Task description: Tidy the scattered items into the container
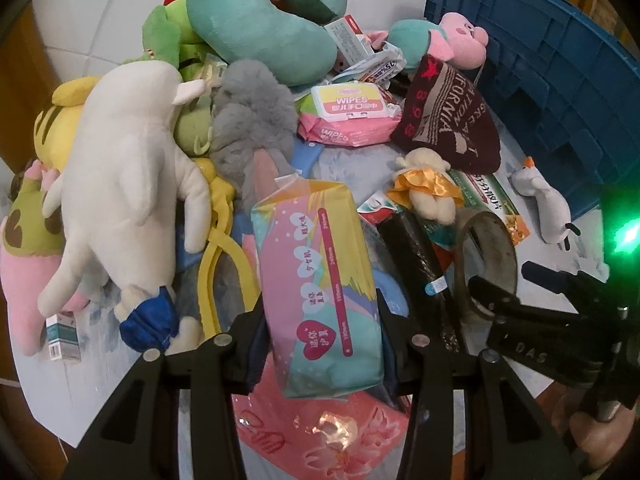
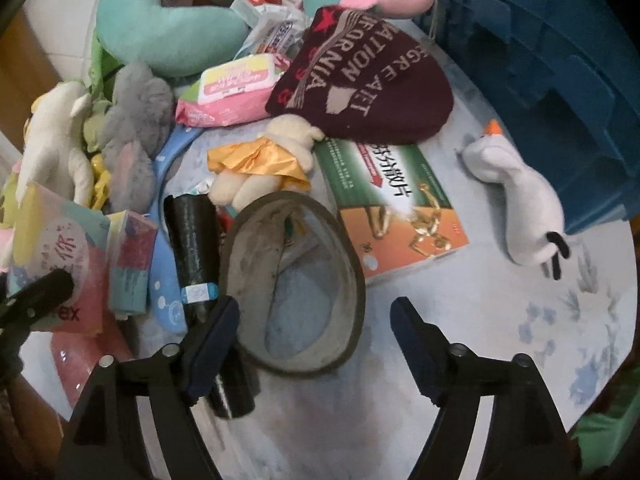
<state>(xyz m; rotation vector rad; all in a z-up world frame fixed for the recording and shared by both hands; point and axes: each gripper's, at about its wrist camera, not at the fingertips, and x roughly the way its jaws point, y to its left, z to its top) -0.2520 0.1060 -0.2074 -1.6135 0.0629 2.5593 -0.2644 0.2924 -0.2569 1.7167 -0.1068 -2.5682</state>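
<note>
1. Blue ribbed plastic crate, the container for the task, stands at the far right of the counter, beyond the clutter and well apart from both tongs.
2. The teal U-shaped neck pillow, the white plush animal and the maroon knitted beanie with lettering lie heaped on the left and middle.
3. The pastel soft pack of pads is clamped in the left tongs, its long axis running away along the fingers; I judge it the next item bound for the crate, which lies up and to the right.
4. The grey-brown tape-like ring lies flat just ahead of the right tongs, whose jaws stand apart and grip nothing: the left finger is at the ring's near rim, the right finger clear of it. The right hand is the nearer to it.
5. The counter is round, pale blue with a faint print, bare on the right. Beyond it, white tiles and brown wood show.
</note>
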